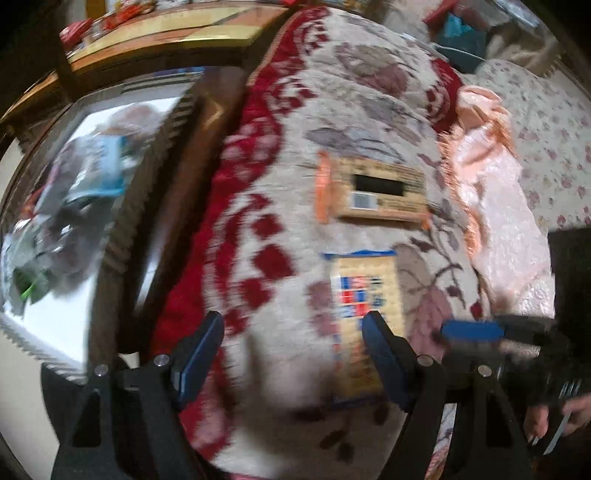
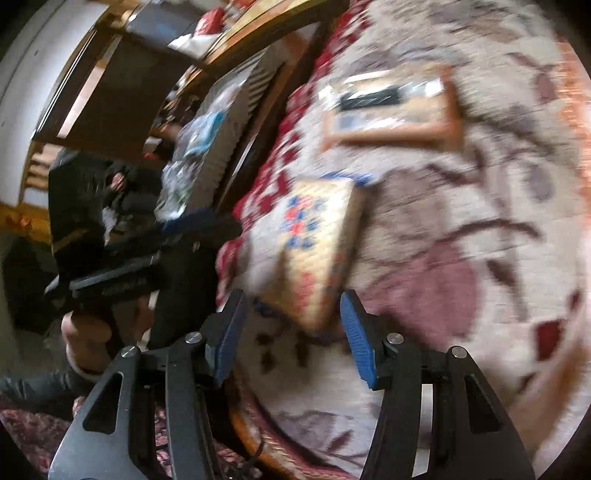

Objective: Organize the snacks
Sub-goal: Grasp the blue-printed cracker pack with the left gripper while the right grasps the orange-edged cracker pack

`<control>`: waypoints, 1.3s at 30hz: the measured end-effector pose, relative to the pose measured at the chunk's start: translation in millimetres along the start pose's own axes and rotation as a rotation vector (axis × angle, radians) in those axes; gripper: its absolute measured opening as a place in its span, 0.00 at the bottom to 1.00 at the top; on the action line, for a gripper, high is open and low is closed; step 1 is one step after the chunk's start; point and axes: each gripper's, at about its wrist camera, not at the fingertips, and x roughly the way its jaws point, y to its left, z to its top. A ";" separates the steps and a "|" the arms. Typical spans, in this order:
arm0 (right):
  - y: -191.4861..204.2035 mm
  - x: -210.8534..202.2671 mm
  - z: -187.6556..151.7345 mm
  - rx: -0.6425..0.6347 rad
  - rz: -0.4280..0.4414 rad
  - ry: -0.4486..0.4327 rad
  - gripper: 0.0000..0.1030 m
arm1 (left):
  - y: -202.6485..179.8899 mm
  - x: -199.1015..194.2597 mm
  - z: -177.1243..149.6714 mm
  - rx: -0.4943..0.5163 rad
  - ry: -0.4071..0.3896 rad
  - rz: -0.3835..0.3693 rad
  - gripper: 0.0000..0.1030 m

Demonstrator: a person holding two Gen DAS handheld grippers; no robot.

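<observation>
Two flat tan snack packs lie on a floral red-and-cream blanket [image 1: 280, 122]. The blue-edged pack [image 1: 364, 295] [image 2: 317, 240] is the nearer one; the orange-edged pack [image 1: 373, 192] [image 2: 391, 107] lies beyond it. My left gripper [image 1: 295, 354] hovers open over the blanket, holding nothing, its right finger just in front of the blue-edged pack. My right gripper [image 2: 293, 332] is open, with the near end of the blue-edged pack between its fingers and a gap at each pad. Each gripper shows in the other's view, the right gripper [image 1: 472, 330] and the left gripper [image 2: 199, 225].
A clear ridged bin [image 1: 74, 184] [image 2: 207, 140] with several wrapped snacks stands left of the blanket, past a dark wooden rail. A pink fringed cloth [image 1: 491, 192] lies to the right. A yellow-topped table [image 1: 166, 29] with red packets is behind.
</observation>
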 end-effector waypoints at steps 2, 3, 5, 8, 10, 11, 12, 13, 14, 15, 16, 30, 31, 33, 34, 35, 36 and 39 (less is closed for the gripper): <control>-7.3 -17.5 1.8 0.011 -0.042 -0.057 0.57 | -17.5 7.4 0.0 0.040 0.010 -0.007 0.77; -9.1 -27.9 3.3 0.018 -0.066 -0.089 0.60 | -25.5 12.3 -0.1 0.053 0.022 -0.011 0.77; -15.4 -46.0 8.7 0.025 -0.115 -0.154 0.67 | -38.7 21.5 -0.5 0.064 0.046 -0.028 0.77; -18.0 -56.0 16.4 0.015 -0.156 -0.184 0.67 | -54.6 35.4 -1.0 0.087 0.076 -0.019 0.77; -16.1 -54.6 25.4 -0.010 -0.194 -0.186 0.67 | -62.5 47.0 -2.0 0.105 0.099 -0.013 0.77; -11.9 -52.6 31.2 -0.049 -0.229 -0.180 0.67 | -63.2 52.7 -2.2 0.109 0.106 -0.002 0.77; -10.6 -51.1 37.0 -0.079 -0.255 -0.174 0.67 | -61.5 56.3 -2.4 0.105 0.109 0.010 0.75; -7.5 -49.1 42.2 -0.126 -0.293 -0.169 0.68 | -57.8 56.5 -2.2 0.096 0.103 0.003 0.71; -2.3 -46.6 47.4 -0.188 -0.338 -0.162 0.70 | -53.9 54.1 -1.3 0.092 0.093 0.000 0.66; 0.8 -44.5 51.7 -0.239 -0.372 -0.152 0.70 | -50.3 52.5 -0.1 0.096 0.092 0.002 0.59; 5.4 -40.4 56.2 -0.304 -0.413 -0.133 0.70 | -46.3 50.7 0.6 0.102 0.093 0.005 0.57; 49.2 70.1 87.7 -1.122 -0.715 0.226 0.85 | 3.7 35.1 -5.1 0.026 0.087 0.042 0.57; 46.9 75.0 91.2 -1.115 -0.720 0.252 0.84 | 4.4 36.8 -4.1 0.019 0.087 0.041 0.59; 37.4 82.7 99.8 -1.065 -0.697 0.297 0.83 | 6.1 39.6 -2.2 0.008 0.084 0.038 0.71; 34.4 80.7 103.5 -1.033 -0.665 0.292 0.77 | 6.7 41.6 -1.0 -0.001 0.089 0.024 0.77; 30.5 74.3 108.3 -0.985 -0.634 0.265 0.66 | 5.3 46.0 2.5 -0.011 0.094 0.014 0.79; 29.0 72.4 110.6 -0.963 -0.633 0.243 0.62 | 4.1 48.4 3.8 -0.011 0.091 0.024 0.79; 19.7 59.9 112.8 -0.881 -0.646 0.200 0.53 | -4.8 53.0 6.5 0.032 0.067 0.064 0.69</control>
